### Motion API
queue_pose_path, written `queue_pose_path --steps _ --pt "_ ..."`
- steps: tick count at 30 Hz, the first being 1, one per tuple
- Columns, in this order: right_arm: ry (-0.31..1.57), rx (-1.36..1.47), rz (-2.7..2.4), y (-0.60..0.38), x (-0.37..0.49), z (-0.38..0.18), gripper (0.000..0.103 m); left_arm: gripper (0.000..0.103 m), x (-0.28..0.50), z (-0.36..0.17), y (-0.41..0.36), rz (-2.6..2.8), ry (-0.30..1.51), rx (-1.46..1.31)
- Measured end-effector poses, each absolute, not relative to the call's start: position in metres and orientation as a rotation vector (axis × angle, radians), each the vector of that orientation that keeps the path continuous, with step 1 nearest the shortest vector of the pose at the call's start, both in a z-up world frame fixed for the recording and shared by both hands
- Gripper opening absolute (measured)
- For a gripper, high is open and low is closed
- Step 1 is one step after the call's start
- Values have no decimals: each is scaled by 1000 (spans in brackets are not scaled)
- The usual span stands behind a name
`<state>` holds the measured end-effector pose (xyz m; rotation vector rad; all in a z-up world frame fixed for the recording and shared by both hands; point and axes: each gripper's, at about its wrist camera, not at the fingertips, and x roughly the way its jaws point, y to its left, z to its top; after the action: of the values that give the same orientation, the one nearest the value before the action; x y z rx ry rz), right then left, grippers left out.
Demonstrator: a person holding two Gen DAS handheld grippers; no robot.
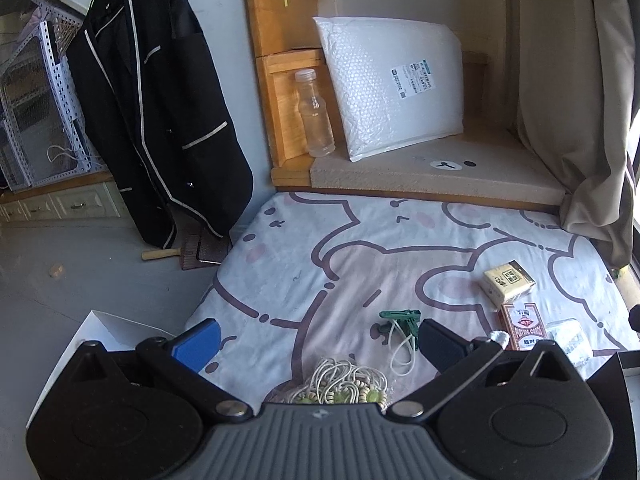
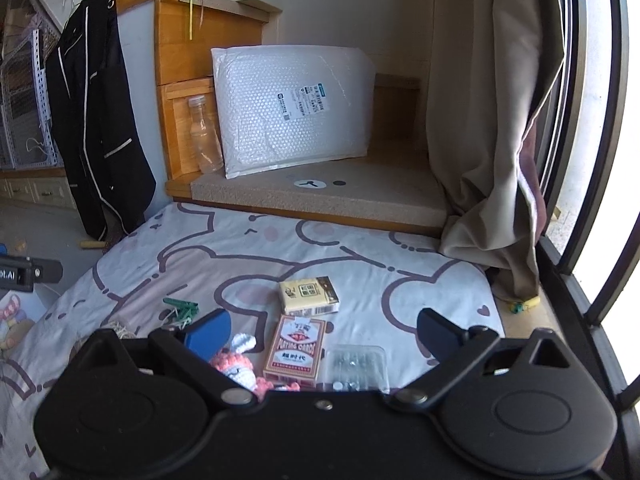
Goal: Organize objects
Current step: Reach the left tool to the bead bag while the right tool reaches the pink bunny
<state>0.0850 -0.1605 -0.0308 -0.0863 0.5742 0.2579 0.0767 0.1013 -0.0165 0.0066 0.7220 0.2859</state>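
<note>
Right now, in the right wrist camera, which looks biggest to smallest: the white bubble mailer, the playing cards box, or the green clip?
1. White bubble mailer, biggest by far, though farthest away.
2. Playing cards box, much smaller, and close to the camera.
3. Green clip, smallest.

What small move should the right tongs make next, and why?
Probably ease the right tongs forward and down over the playing cards box. The jaws stand open and hold nothing, and the box lies flat on the bedsheet right between them, nearer than the yellow pack beyond it. The clear case lies close beside, so centre carefully.
</note>
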Motion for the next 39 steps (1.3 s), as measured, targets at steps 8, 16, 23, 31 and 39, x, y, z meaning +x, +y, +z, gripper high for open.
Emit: queue_pose_path --steps 8,16,23,31,39 --pt "638 -81 262 -151 110 -52 94 103 90 -54 114 328 802 -17" --pt "732 -69 305 -139 119 -87 83 103 93 -105 113 321 909 -23" --pt "770 -46 363 -131 110 -110 66 103 92 -144 116 349 989 0" --pt "870 -55 432 -117 95 -140 64 103 81 -161 128 376 1022 40" --pt "957 23 416 -117 98 -162 63 103 75 -156 161 475 1025 18"
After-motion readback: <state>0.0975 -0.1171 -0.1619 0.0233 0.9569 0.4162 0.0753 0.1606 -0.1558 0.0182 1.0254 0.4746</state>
